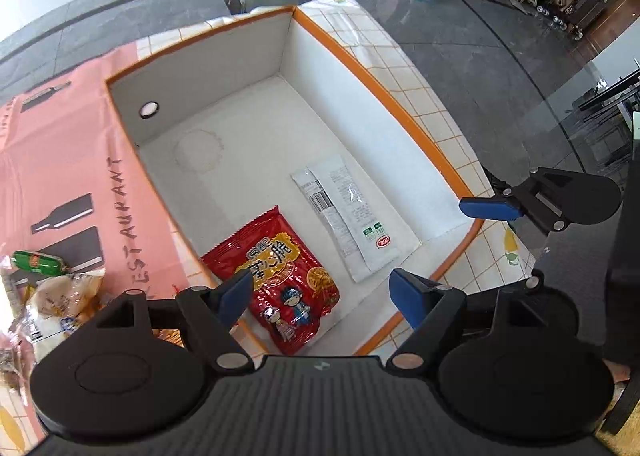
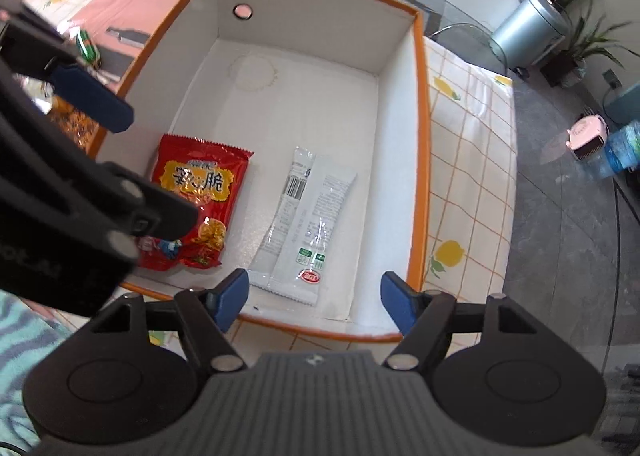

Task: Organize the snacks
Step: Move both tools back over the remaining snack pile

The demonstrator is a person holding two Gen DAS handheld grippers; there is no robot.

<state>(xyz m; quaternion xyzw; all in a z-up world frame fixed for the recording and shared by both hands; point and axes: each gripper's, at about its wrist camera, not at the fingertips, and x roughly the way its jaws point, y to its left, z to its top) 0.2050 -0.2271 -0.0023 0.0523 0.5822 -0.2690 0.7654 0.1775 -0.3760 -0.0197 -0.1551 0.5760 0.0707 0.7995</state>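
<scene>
Left wrist: left claw point(image 1: 322, 292) spread apart, empty, above red snack packet point(image 1: 286, 278) lying flat in box point(image 1: 384, 96); more snacks point(image 1: 52, 296) waiting on counter point(image 1: 432, 112).

Right wrist: right claw point(image 2: 314, 298) apart, empty, over white packet point(image 2: 308, 224), laid alongside red one, likely to save room.

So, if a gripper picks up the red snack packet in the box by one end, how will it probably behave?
The red snack packet looks puffy and crinkled, so it is probably light and would likely sag or bend rather than stay stiff. Its glossy film shows bright reflections, so it may slip between the pads. The contents seem brittle, judging by the noodle picture; a hard squeeze could crush them.
</scene>
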